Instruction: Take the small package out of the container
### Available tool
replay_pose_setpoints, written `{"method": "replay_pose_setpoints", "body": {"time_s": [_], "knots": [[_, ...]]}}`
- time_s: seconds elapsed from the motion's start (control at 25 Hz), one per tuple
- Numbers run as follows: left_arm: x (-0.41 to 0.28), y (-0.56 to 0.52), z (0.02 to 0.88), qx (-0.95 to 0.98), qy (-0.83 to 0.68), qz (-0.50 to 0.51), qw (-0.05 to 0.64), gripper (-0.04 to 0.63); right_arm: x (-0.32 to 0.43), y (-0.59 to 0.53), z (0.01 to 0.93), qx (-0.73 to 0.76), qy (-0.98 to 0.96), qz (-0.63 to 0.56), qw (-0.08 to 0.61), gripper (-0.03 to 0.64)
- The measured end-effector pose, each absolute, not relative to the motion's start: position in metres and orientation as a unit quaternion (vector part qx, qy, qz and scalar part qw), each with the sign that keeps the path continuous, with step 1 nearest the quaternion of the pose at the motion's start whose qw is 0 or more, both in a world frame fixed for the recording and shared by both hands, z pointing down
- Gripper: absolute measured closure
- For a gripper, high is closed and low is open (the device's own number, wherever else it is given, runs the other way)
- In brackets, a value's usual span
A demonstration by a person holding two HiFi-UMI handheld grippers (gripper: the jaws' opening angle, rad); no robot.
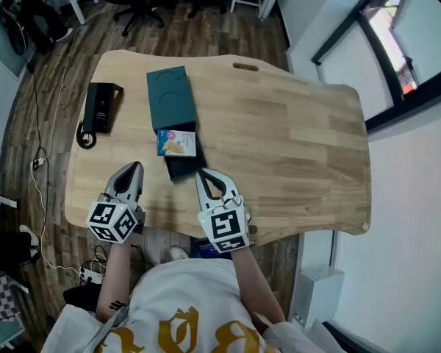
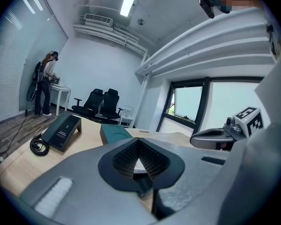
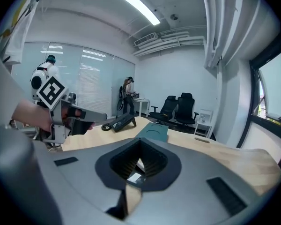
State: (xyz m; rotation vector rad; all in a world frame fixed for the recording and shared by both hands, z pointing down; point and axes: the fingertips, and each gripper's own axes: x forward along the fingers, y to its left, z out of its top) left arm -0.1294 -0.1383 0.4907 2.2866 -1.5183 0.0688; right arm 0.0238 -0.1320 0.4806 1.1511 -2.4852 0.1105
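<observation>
Resting together and empty, left fingers [image 1: 132,176] and right fingers [image 1: 209,184] lie at the bench [image 1: 294,153] edge. Reaching in unopened could shove the box [image 1: 184,168] away, and a deep pinch could catch its wall. The package [image 1: 176,143] lies in the box's far end, with the lid [image 1: 170,98] beyond.

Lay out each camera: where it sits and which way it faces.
Head view: on the person's head, looking steeply down at the table; shows both forearms, left gripper and right gripper, both shut.
Left gripper view: on the left gripper, facing across the table toward phone and box; own shut jaws in front.
Right gripper view: on the right gripper, facing likewise; own shut jaws, the left gripper at its left.
Shared: both gripper views show phone, box, chairs.
</observation>
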Motion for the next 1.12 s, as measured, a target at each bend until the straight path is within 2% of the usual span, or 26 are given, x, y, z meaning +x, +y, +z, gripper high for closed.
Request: {"method": "replay_pose_setpoints", "body": {"time_s": [0.48,0.72,1.12], "knots": [[-0.123,-0.191,0.551,0.795,-0.540,0.058,0.271,0.597,0.026,-0.184,0.523,0.392,-0.893,0.095,0.201,0.614],[-0.123,-0.202,0.575,0.781,-0.540,0.059,0.310,0.483,0.029,-0.199,0.544,0.385,-0.891,0.106,0.218,0.614],[-0.116,-0.215,0.624,0.743,-0.542,0.086,0.382,0.411,0.032,-0.202,0.577,0.366,-0.890,0.149,0.228,0.614]]}}
